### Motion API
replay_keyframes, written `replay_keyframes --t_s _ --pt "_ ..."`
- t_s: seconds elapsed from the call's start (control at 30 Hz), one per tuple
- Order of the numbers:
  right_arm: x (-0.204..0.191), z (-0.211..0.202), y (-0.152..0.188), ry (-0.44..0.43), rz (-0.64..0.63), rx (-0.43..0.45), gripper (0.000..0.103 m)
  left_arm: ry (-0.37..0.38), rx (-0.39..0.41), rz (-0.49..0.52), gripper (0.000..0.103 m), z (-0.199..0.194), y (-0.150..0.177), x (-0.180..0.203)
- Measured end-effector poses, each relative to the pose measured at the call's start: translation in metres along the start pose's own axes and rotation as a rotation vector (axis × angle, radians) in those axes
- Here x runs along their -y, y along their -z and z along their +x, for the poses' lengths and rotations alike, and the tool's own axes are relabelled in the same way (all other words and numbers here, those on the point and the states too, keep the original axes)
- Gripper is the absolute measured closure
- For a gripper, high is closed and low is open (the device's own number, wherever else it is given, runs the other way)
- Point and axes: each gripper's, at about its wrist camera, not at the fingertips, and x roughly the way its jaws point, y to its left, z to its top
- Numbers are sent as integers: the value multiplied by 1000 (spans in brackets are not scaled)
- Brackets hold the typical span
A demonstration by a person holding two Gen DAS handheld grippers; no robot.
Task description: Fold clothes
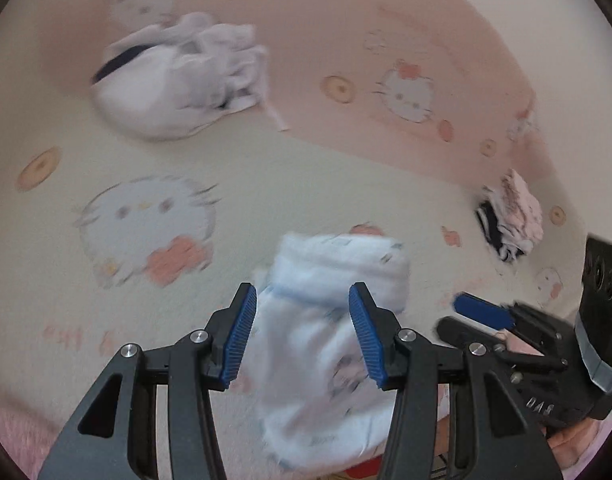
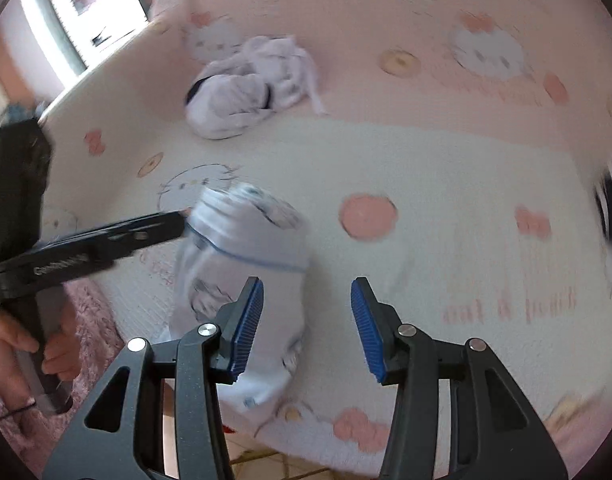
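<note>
Lying on cat-print blanket (image 1: 266, 168), folded white garment (image 1: 330, 320), lettering illegible

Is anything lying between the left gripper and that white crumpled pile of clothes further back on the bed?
Nothing visible blocks it. Only bare bedspread lies between the left gripper and the white pile; the small printed garment sits right under its jaws.

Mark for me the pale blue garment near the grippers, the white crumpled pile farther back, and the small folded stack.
pale blue garment (image 1: 330, 344), left wrist view, middle of its body.
white crumpled pile (image 2: 246, 88), right wrist view, centre of the heap.
small folded stack (image 1: 514, 216), left wrist view, its pink top layer.
</note>
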Motion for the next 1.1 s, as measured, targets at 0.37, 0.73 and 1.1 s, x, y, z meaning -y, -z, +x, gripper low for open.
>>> replay_keyframes --t_s 0.37,0.73,1.1 --pt "-16 75 -28 45 -22 -102 56 -134 -124 -3 50 55 19 -23" --pt "26 82 -13 83 141 -152 44 -173 -107 -55 50 45 27 -33" --pt "16 53 -28 86 146 -75 48 -88 -29 -109 50 25 19 -35"
